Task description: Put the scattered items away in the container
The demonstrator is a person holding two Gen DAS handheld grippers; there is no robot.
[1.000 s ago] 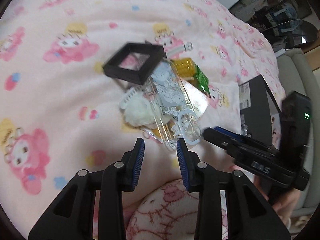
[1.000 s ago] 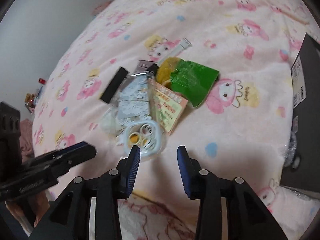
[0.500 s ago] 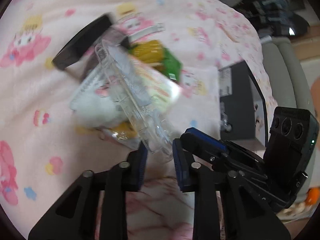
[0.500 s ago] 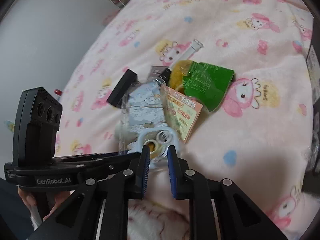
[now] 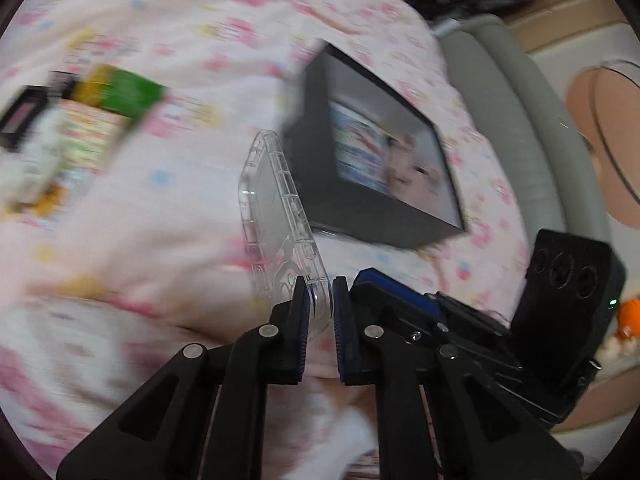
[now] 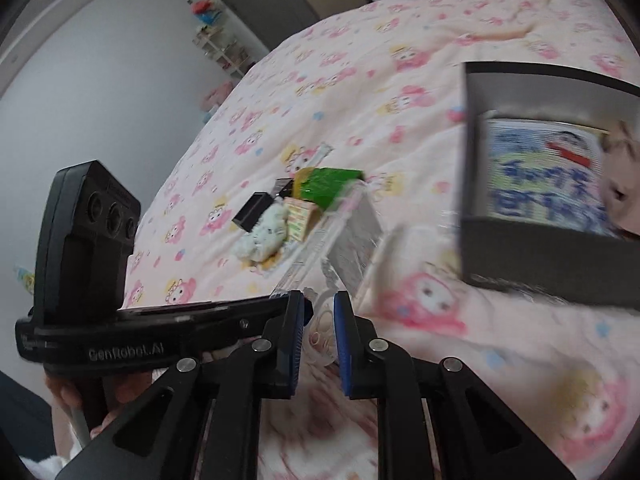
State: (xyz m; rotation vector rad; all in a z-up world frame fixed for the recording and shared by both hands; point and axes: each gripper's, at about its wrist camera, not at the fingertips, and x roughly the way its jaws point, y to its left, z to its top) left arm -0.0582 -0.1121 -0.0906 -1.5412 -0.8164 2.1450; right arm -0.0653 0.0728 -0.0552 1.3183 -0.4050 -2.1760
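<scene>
Carrying step: left tool (image 5: 320, 292) closing on clear phone case (image 5: 276, 216), right tool (image 6: 319, 312) clamped on same case's end, raised above bed (image 6: 360, 80) near black box (image 6: 552, 256). Next: over box, release.

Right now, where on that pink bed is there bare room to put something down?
Bare blanket stretches beyond the pile of small items toward the far wall, and another open strip lies between that pile and the black box. It is crowded near the camera, where the left gripper and right gripper hold clear plastic pieces together.
</scene>
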